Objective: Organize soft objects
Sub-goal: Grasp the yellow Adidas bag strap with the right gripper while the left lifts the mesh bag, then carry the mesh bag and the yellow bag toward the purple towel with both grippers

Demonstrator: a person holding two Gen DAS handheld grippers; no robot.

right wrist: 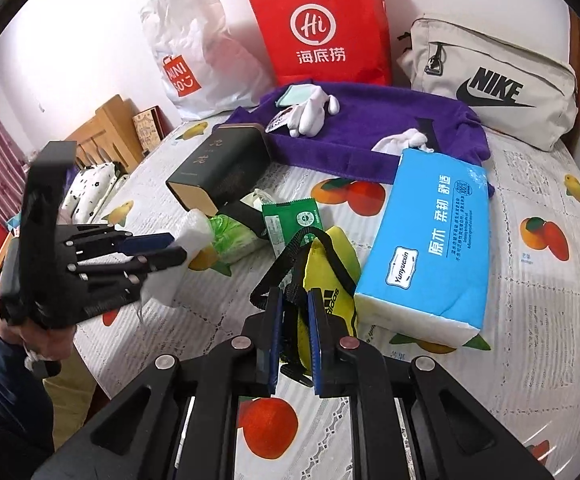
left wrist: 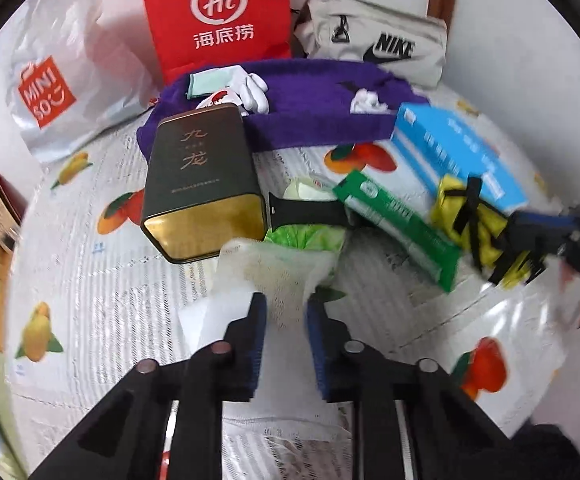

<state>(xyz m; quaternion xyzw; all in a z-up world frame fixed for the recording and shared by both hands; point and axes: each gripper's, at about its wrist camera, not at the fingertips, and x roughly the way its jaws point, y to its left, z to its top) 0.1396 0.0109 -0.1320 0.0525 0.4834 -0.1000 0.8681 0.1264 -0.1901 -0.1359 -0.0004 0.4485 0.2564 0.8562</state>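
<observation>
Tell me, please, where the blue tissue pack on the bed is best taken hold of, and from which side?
Grip the blue tissue pack across its narrow width near the white end facing the camera, coming from above. It lies flat on the bedspread; that end is clear, while the far end abuts the purple towel. The yellow pouch crowds its left edge, so it is probably best to keep the fingers near the end.

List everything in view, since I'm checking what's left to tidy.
red paper bag: one, red, back by wall
plastic bag: one, white, left of red paper bag
Nike bag: one, beige, back right
towel: one, purple, before the bags
tin: one, dark, lying at towel's left end
tissue pack: one, blue, right
packet: one, green, centre
pouch: one, yellow, black strap
foam net: one, white, centre
left tool: shut on foam net
right tool: shut on pouch strap
</observation>
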